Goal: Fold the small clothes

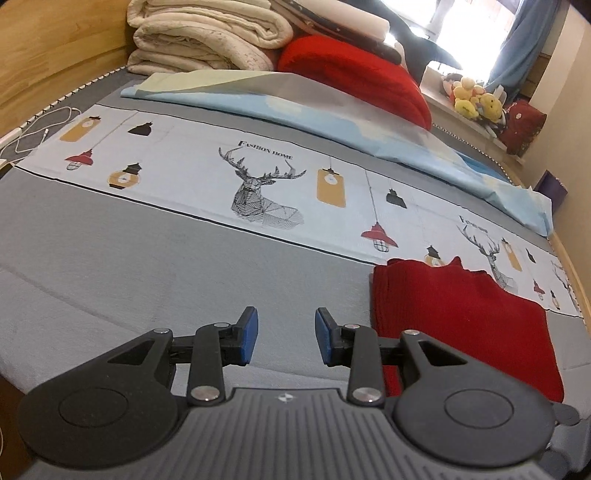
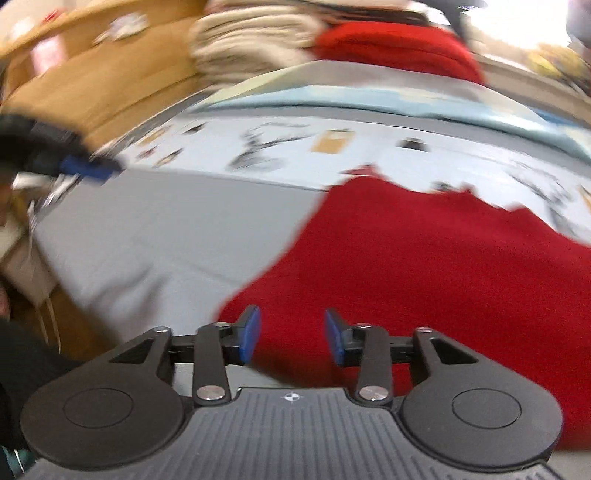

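A dark red knit garment (image 1: 461,317) lies flat on the grey bed sheet (image 1: 129,266), at the lower right of the left wrist view. My left gripper (image 1: 286,338) is open and empty, just left of the garment's left edge. In the blurred right wrist view the same garment (image 2: 424,266) fills the right half. My right gripper (image 2: 291,338) is open and empty above the garment's near left part. The left gripper's blue fingertips (image 2: 88,168) show at the far left of that view.
A printed deer-and-lantern cloth strip (image 1: 258,177) crosses the bed. Behind it lie a light blue sheet (image 1: 332,114), a red pillow (image 1: 351,70) and folded cream blankets (image 1: 203,33). A wooden headboard (image 1: 48,62) stands at left, with white cables (image 1: 37,129). Plush toys (image 1: 476,99) sit on the sill.
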A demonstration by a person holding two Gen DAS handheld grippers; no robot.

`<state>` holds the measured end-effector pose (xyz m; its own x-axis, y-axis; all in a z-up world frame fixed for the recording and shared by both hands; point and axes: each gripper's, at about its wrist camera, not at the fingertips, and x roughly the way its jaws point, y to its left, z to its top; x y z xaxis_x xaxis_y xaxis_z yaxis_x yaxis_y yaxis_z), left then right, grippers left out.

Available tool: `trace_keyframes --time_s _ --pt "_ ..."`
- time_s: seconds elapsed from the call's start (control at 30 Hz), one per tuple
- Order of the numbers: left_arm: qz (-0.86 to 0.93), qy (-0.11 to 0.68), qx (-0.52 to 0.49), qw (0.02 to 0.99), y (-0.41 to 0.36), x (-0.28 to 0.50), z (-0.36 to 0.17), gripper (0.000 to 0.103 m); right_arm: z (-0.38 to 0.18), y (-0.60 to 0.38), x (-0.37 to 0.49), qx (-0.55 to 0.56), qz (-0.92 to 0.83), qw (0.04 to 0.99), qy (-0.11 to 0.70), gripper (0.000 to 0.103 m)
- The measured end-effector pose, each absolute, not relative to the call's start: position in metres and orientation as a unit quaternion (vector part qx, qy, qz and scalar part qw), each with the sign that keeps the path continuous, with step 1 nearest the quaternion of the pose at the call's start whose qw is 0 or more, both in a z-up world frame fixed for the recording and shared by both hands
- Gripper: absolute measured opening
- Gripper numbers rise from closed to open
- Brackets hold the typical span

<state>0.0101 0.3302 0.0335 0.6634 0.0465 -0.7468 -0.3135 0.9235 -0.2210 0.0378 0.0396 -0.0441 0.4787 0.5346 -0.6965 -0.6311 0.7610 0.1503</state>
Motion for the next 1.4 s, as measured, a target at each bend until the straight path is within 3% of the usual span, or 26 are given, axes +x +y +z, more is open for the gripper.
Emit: trace_keyframes --time_s 0.67,0.8,0.97,1.17,1.4 --pt "0.116 0.382 -0.198 0.895 0.343 0.013 0.044 0.038 -0.111 0.134 0.022 -0.242 0.309 0.825 0.407 0.055" --pt "0.109 0.381 -0.196 0.897 0.337 0.019 0.046 0.038 -0.111 0.136 0.027 -0.244 0.303 0.826 0.408 0.039" --pt "0.105 0.382 -0.187 0.899 0.33 0.024 0.048 0.038 -0.096 0.126 0.033 -0.21 0.319 0.831 0.405 0.021" --pt "0.097 0.385 -0.18 0.9 0.318 0.031 0.049 0.038 -0.028 0.068 0.051 -0.094 0.313 0.869 0.37 0.018" --pt "0.08 0.393 -0.158 0.902 0.292 0.044 0.05 0.038 0.043 -0.107 0.095 0.143 0.211 0.914 0.315 0.018"
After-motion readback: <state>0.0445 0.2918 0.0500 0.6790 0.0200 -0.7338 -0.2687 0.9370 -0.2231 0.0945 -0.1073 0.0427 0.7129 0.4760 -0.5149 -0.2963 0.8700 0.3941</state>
